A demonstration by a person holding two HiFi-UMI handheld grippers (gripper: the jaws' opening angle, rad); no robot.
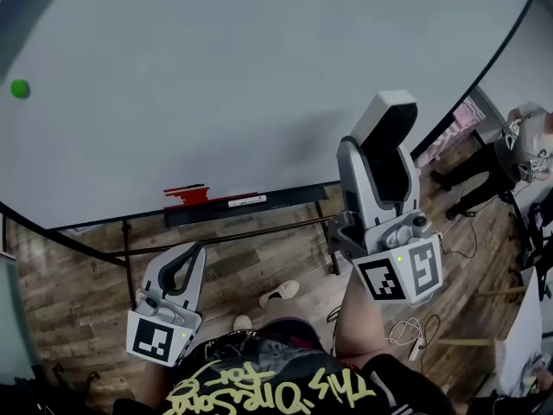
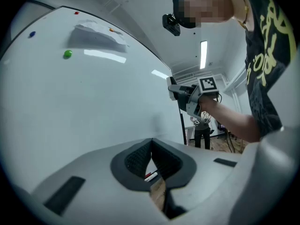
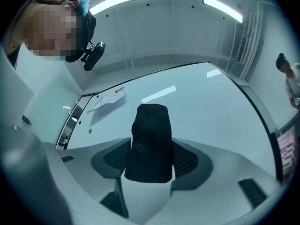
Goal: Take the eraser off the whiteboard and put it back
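Only 1 eraser [image 3: 150, 139], clamped in right gripper [image 3: 151, 161]; left gripper [image 2: 151, 146] closed, empty.

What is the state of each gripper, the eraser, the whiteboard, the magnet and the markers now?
Right gripper: fingers shut on the eraser.
Eraser: gripped, raised above the tray.
Left gripper: fingers shut, empty.
Whiteboard: no writing visible.
Green magnet: stuck on the whiteboard.
Red markers: lying on the tray.
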